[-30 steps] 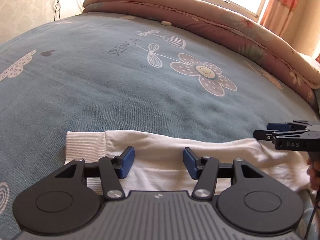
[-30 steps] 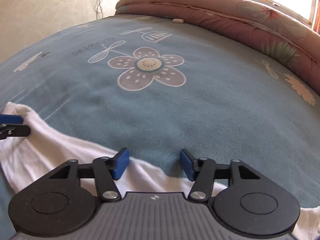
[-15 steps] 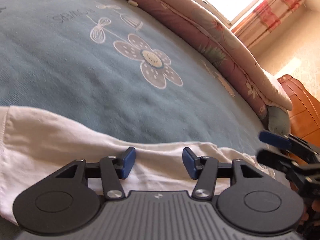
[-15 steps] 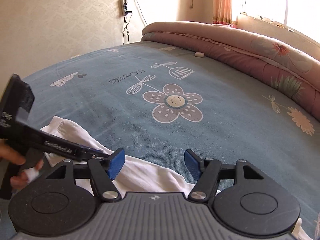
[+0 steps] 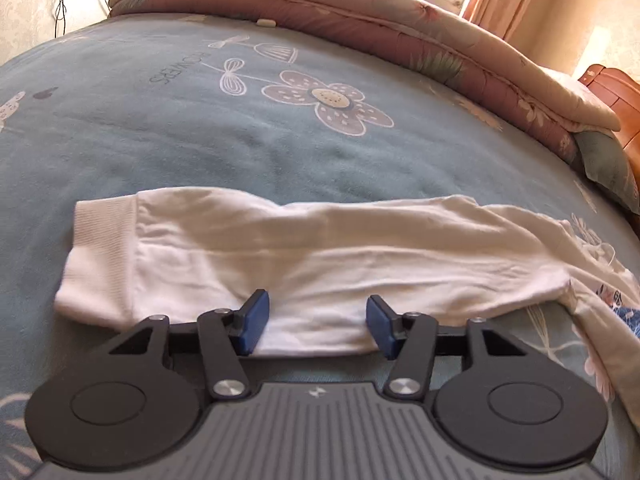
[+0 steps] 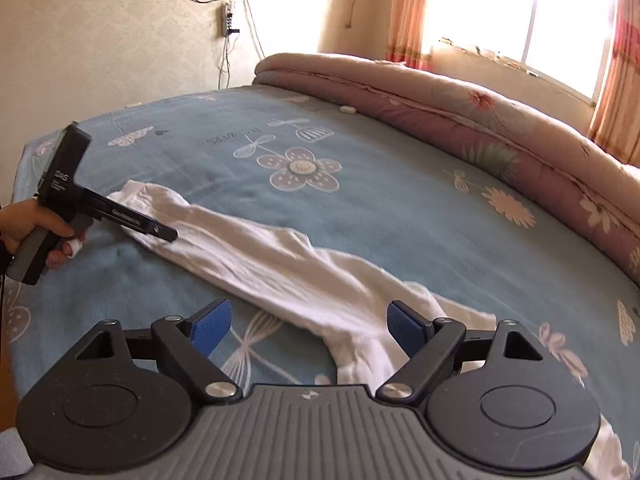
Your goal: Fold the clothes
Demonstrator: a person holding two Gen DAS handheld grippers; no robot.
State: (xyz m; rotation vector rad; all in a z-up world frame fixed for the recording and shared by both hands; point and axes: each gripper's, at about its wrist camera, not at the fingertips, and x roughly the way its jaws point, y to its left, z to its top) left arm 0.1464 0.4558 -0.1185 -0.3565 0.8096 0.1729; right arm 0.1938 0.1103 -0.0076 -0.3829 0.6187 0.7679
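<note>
Containers we see none of, so we start with the white garment [image 5: 304, 256]: its long sleeve lies stretched flat on the blue flowered bedspread [image 5: 160, 136], ribbed cuff [image 5: 100, 256] at 9 o'clock in the left wrist view, the rest running off toward 3 o'clock. A rolled pink quilt [image 6: 460, 108] lines the bed's far edge at 12 o'clock, below a bright window [image 6: 528, 16] with orange curtains. A wooden headboard [image 5: 616, 92] shows at 2 o'clock from the left wrist.

Our left gripper [image 5: 316, 324] hovers at the sleeve's near edge, jaws opening, blue pads apart with cloth seen between them but not pinched. In the right wrist view that same tool sits at 9 o'clock, a hand [image 6: 28, 220] on its grip, its tip over the cuff end. Our right gripper [image 6: 308, 326] has its jaws opening wide; the sleeve passes between the pads untouched.

Compared with a second ago, the right gripper has lifted away, so more of the sleeve, the wall and the window now show.
</note>
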